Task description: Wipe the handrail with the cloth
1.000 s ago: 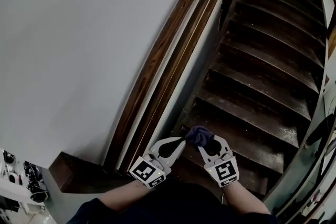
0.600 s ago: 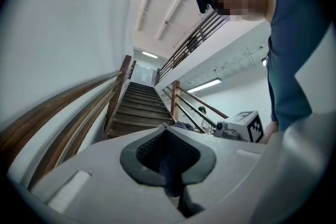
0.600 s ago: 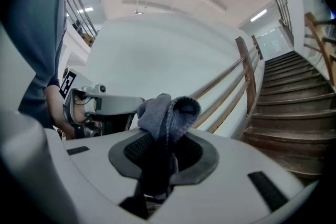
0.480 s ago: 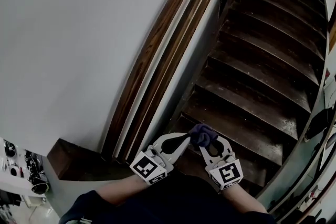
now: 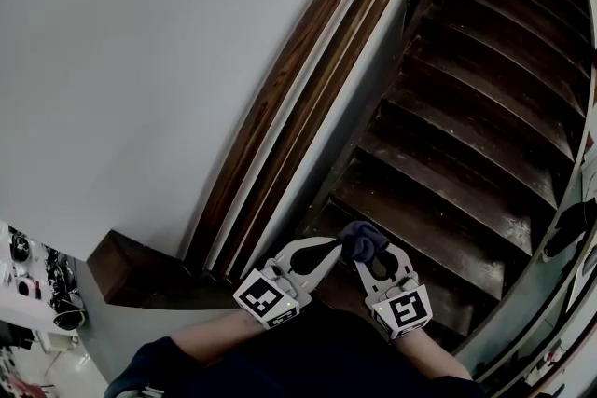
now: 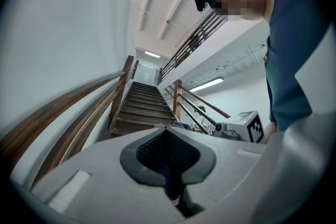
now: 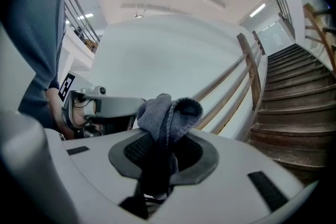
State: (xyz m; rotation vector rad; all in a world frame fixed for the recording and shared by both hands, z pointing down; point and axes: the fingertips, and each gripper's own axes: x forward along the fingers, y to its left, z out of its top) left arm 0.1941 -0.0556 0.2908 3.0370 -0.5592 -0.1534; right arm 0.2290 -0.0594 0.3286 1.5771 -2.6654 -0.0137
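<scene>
Finding left gripper (image 5: 328, 245) and right gripper (image 5: 367, 254) both clamped on the cloth (image 5: 360, 238), we advise spreading it flat along the handrail (image 5: 280, 98).

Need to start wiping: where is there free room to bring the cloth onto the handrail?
The handrail is bare throughout, between grey wall and stairs; the stairs are bare too. Crowded only where left tongs and right tongs both pinch the cloth.

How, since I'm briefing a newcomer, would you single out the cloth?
At the foot of the dark stairs, beside the wall handrail, the left gripper and right gripper meet. The cloth is the bluish-grey wad pinched between them, the only soft thing.
</scene>
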